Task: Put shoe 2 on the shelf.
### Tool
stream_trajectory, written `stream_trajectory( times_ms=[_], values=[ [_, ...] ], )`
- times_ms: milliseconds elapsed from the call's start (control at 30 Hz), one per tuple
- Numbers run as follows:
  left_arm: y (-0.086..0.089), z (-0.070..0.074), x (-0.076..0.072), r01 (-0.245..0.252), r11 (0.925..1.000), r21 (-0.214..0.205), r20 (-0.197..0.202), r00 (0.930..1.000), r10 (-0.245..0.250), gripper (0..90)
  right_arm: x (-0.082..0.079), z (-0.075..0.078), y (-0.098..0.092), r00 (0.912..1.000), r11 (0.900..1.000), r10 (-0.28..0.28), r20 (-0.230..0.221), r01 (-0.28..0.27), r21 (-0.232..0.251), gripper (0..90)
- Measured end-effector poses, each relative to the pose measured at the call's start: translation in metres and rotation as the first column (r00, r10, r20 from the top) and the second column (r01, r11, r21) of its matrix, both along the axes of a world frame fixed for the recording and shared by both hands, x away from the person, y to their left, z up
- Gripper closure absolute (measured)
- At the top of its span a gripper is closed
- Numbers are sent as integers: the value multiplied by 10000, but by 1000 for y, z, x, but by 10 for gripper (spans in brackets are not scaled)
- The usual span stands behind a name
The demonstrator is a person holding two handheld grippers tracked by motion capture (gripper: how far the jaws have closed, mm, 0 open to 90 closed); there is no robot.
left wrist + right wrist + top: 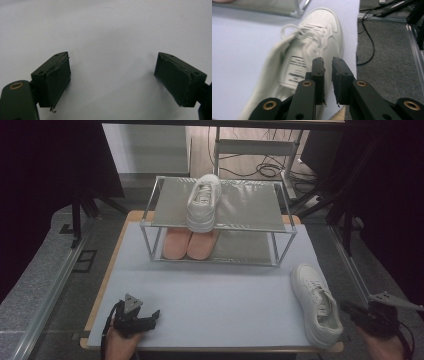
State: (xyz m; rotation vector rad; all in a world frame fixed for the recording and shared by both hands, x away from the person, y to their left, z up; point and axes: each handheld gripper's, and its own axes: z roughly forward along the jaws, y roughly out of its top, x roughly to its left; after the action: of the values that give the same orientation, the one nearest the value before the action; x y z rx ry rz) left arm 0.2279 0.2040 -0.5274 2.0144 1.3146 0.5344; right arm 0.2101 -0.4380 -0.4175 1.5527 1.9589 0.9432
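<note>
White sneaker [316, 303] on the table's near right corner, your right gripper [350, 310] just beside its heel.

The sneaker lies on its sole, long axis running from the near edge toward the rack [218, 221], toe pointing away from you and slightly left, heel at the table [210, 290] edge. Your right gripper sits just off the table's right edge, its jaws a narrow gap apart with nothing between them, beside the shoe's collar in the right gripper view. Your left gripper [148, 316] rests at the near left, jaws wide apart over bare table. On the rack's top shelf a second white sneaker [204, 202] stands toe away from you; a pink pair [190, 243] sits on the lower shelf. The rack stands well apart from the near sneaker, with nothing between. The insole label [295, 69] carries dark print, too blurred to read.
</note>
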Motion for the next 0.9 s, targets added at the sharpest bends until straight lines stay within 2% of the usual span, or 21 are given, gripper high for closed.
stream_trajectory(
  times_ms=[100, 333, 533, 700, 767, 900],
  values=[
    [0, 0, 0, -2, 10000, -2, -1, 10000, 2, 134, -1, 3, 4, 9998, 9997, 209, -77, -209, 106, 752],
    [0, 0, 0, -2, 10000, 0, -2, 10000, 2, 134, -2, 5, 14, 9967, 9987, 503, -631, -509, -82, 653],
    [0, 0, 0, -2, 10000, -2, 2, 10000, 2, 134, 0, -4, 16, 9922, 9982, 353, -1195, -407, -429, 612],
    [0, 0, 0, 0, 10000, 1, 1, 10000, 0, 134, 8, -15, 14, 9877, 9986, 201, -1553, -273, -444, 614],
    [0, 0, 0, 1, 10000, 1, -1, 10000, -1, 134, 10, -17, 14, 9876, 9983, 47, -1570, -139, -571, 648],
    [0, 0, 0, 0, 10000, -1, -2, 10000, 0, 134, 12, -18, 13, 9861, 9988, -68, -1657, -15, -494, 689]
  ],
)
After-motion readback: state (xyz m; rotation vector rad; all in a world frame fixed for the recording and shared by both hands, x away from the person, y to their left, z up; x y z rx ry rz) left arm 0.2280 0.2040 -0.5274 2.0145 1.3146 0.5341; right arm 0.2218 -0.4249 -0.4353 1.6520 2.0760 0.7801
